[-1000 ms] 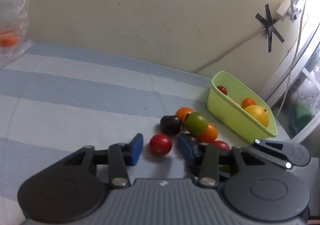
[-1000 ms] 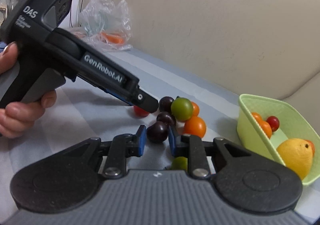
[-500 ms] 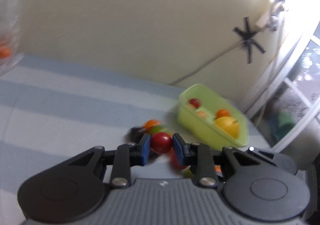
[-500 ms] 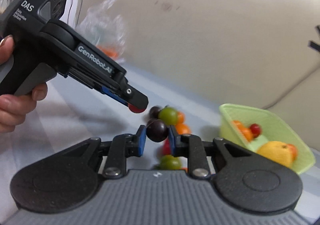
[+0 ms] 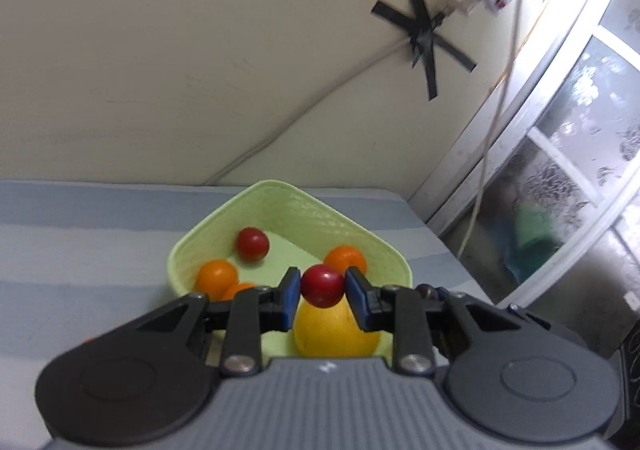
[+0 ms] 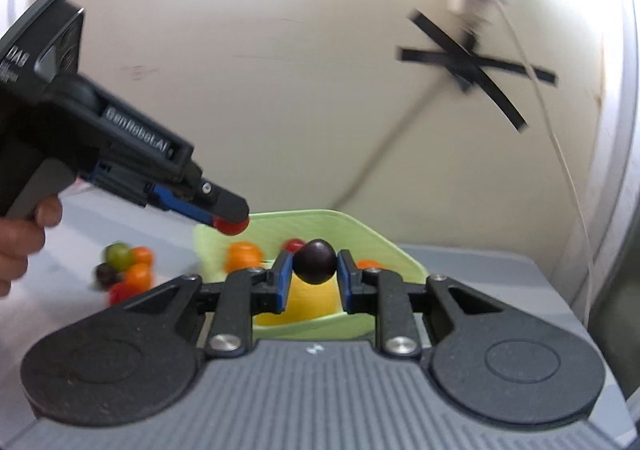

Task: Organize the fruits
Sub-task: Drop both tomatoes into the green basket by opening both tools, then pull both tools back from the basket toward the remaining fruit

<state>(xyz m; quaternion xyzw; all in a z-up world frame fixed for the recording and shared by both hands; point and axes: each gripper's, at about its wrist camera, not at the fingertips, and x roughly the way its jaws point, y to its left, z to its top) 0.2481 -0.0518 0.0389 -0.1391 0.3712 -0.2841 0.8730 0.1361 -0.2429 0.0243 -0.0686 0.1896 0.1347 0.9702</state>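
Fruit this small is light, round and smooth-skinned, so I judge it will roll or squirt out unless the pads sit square across its widest part, and a hard squeeze could split the skin. My left gripper (image 5: pixel 323 286) is nearly closed, pinching one red cherry tomato (image 5: pixel 322 285) across its middle, held above the near end of the green basket (image 5: pixel 280 193). My right gripper (image 6: pixel 311 270) is likewise almost shut on one dark purple round fruit (image 6: pixel 314 261), a grape or dark tomato, I cannot tell which, also at the basket's edge.

In the basket, from the left wrist view, I count one red tomato (image 5: pixel 252 244), three orange ones (image 5: pixel 216 276), the third partly hidden behind my finger, and one big yellow citrus (image 5: pixel 336 330).

On the striped cloth (image 5: pixel 80 250) beside the basket a blurred loose heap (image 6: pixel 126 270) is left: one green, one dark, two orange and one red, as far as I can make out
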